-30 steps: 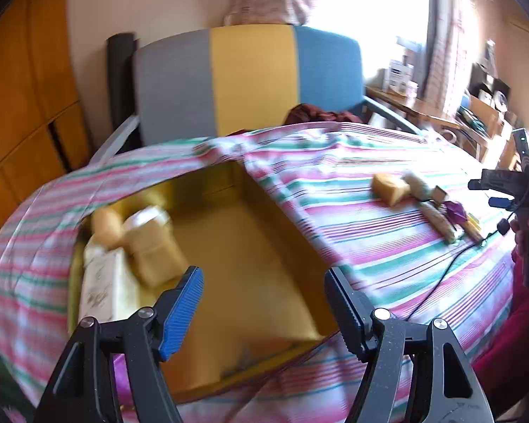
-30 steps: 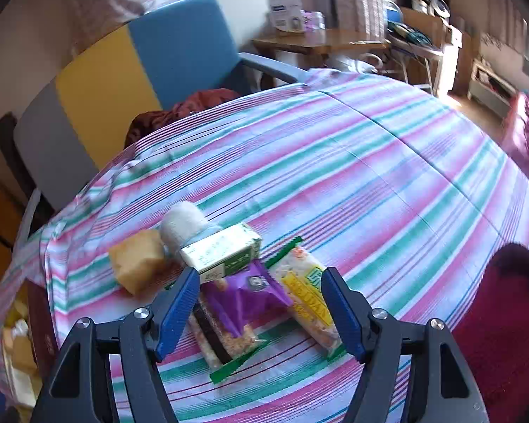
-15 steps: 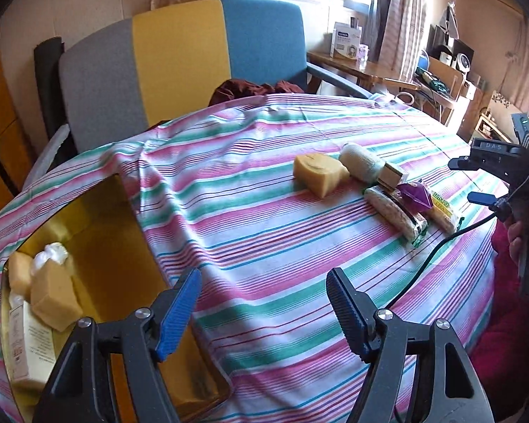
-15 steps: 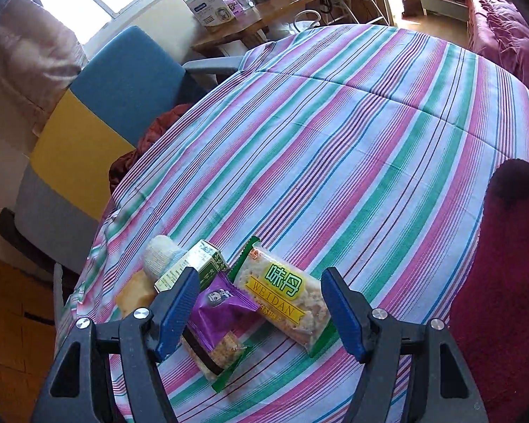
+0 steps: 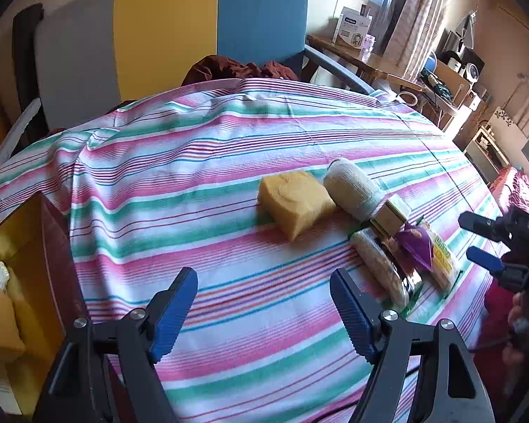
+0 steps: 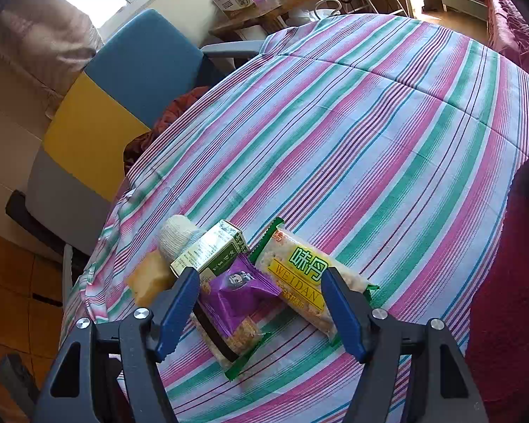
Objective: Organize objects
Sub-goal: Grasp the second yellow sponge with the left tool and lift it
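Observation:
A yellow sponge (image 5: 294, 202), a white bandage roll (image 5: 351, 190), a small green box (image 6: 211, 250), a purple snack packet (image 6: 238, 290) and a yellow-green Weidan snack bar (image 6: 305, 278) lie clustered on the striped tablecloth (image 5: 194, 162). My left gripper (image 5: 264, 303) is open and empty, hovering over the cloth short of the sponge. My right gripper (image 6: 261, 301) is open, hovering just above the purple packet, its fingers to either side; it also shows in the left wrist view (image 5: 490, 243). A yellow box (image 5: 28, 282) at far left holds several items.
A grey, yellow and blue chair (image 5: 165, 28) stands behind the table with a dark red cloth (image 5: 239, 68) on its seat. A wooden side table (image 6: 275, 10) with a carton stands beyond. Red fabric (image 6: 511, 282) lies at the right edge.
My left gripper has swung right, away from the yellow box and toward the cluster. My right gripper has come lower and closer over the purple packet.

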Tool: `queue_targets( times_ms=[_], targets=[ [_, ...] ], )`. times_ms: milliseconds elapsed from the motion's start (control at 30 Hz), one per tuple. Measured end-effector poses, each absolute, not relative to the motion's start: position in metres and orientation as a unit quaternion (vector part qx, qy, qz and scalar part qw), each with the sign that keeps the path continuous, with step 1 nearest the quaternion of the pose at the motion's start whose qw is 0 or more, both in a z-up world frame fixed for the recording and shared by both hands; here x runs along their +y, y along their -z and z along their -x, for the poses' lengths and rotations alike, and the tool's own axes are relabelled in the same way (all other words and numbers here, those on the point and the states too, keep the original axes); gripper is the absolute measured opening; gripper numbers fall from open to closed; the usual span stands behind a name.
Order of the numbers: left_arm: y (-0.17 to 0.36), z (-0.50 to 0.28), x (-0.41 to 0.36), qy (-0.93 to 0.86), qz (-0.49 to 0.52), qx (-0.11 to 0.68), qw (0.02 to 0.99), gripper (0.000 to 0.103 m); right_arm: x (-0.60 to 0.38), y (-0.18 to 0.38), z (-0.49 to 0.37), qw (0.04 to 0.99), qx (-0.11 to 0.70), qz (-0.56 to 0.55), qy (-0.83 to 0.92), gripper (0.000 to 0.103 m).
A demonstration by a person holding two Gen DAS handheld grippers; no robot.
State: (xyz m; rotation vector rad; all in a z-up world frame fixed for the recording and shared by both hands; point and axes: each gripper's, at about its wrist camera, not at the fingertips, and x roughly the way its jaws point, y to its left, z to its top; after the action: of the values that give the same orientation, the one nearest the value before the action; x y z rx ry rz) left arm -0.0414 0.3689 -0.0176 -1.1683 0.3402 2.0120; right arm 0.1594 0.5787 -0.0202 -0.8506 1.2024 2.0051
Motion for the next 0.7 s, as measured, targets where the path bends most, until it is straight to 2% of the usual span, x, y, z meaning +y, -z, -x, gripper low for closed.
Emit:
queue_targets(
  times_ms=[67, 200, 633, 700],
  targets=[
    [0.021, 0.049, 0.384, -0.785, 0.468, 0.125, 0.385, 0.085, 0.579, 0.021, -0.159, 0.316, 0.461, 0.324, -0.763, 0.073],
    [0.030, 0.064, 0.412, -0.780, 0.487, 0.108, 0.378, 0.088, 0.579, 0.023, -0.158, 0.307, 0.469, 0.324, -0.763, 0.073],
    [0.067, 0.093, 0.483, -0.785, 0.486, 0.145, 0.357, 0.091, 0.581, 0.030, -0.153, 0.291, 0.480, 0.334, -0.758, 0.073],
    [0.070, 0.098, 0.481, -0.788, 0.486, 0.137, 0.352, 0.085, 0.581, 0.031, -0.153, 0.292, 0.480, 0.336, -0.756, 0.073]
  ],
)
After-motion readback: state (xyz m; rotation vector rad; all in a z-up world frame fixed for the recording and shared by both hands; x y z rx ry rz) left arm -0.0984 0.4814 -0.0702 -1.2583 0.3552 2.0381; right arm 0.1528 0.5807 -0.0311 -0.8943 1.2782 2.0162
